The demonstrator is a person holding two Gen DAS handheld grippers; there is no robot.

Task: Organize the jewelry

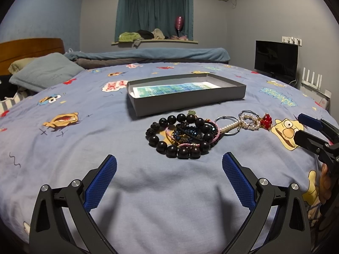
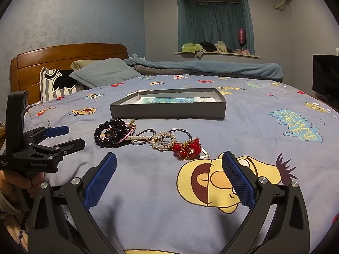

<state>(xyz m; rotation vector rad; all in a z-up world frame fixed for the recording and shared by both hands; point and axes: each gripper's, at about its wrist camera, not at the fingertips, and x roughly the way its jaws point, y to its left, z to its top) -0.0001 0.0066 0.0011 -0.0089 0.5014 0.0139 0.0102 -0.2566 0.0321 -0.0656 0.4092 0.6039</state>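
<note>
A: In the left wrist view, our left hand-held gripper (image 1: 169,182) is spread wide and holds nothing. It hovers over the bed (image 1: 63,148), pointed at the jewelry (image 1: 201,133). That is a tangled heap just beyond the fingertips: a black bead bracelet (image 1: 180,135) on the left, with pearls (image 1: 245,122) and red beads (image 1: 267,121) trailing off to the right.

B: And the box (image 1: 186,100) lies open just behind the heap, only a printed sheet inside. So we judge nothing is sorted yet; we're at the first pick.

A: The right hand-held gripper (image 1: 307,131) shows at the right edge, fingers parted and empty.

B: In the right wrist view, our right hand-held gripper (image 2: 169,182) is wide open too, with nothing between the pads. The red beads (image 2: 186,148) lie nearest to it, the pearls (image 2: 163,141) left of them, the black bracelet (image 2: 110,134) farther left, and the box (image 2: 169,106) beyond.

A: The left hand-held gripper (image 2: 67,136) sits at the left, beside the black bracelet, with a hand (image 2: 21,182) on its grip.

B: Next, we'd say, close on one piece. The strands overlap, so lifting one may drag its neighbours; we should take an outer piece first.
</note>
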